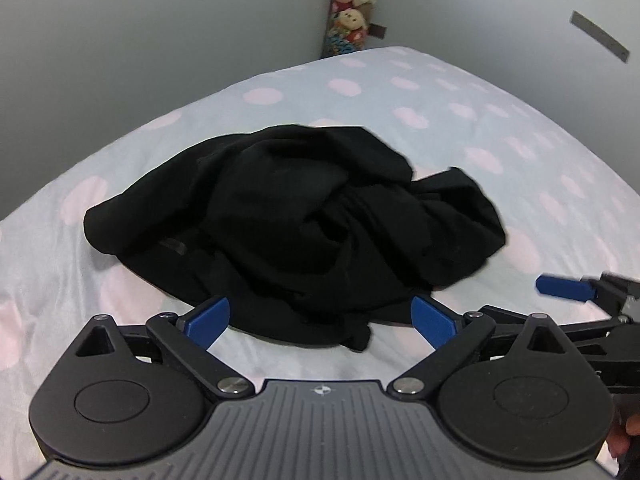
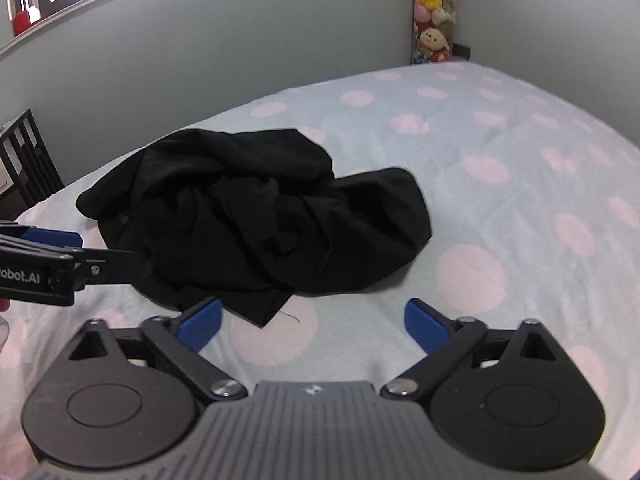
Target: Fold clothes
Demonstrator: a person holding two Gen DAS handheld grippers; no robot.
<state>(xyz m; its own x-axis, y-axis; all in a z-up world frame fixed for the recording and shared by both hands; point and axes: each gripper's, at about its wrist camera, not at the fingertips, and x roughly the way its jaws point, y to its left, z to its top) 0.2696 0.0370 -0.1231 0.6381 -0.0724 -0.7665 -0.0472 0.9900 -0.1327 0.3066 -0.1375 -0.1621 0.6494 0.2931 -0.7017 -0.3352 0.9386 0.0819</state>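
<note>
A black garment (image 1: pixel 288 224) lies crumpled in a heap on the bed; it also shows in the right wrist view (image 2: pixel 256 216). My left gripper (image 1: pixel 320 318) is open, its blue fingertips on either side of the heap's near edge, just above it. My right gripper (image 2: pixel 312 322) is open and empty over the bedsheet, to the right of the heap's near corner. A blue fingertip of the right gripper shows in the left wrist view (image 1: pixel 564 288). The left gripper shows from the side in the right wrist view (image 2: pixel 52 256).
The bed has a pale blue sheet with pink dots (image 1: pixel 460 128), also seen in the right wrist view (image 2: pixel 500 184). Grey walls stand behind it. Plush toys (image 1: pixel 354 4) fill the far corner (image 2: pixel 434 12). A dark chair (image 2: pixel 24 156) stands at the left.
</note>
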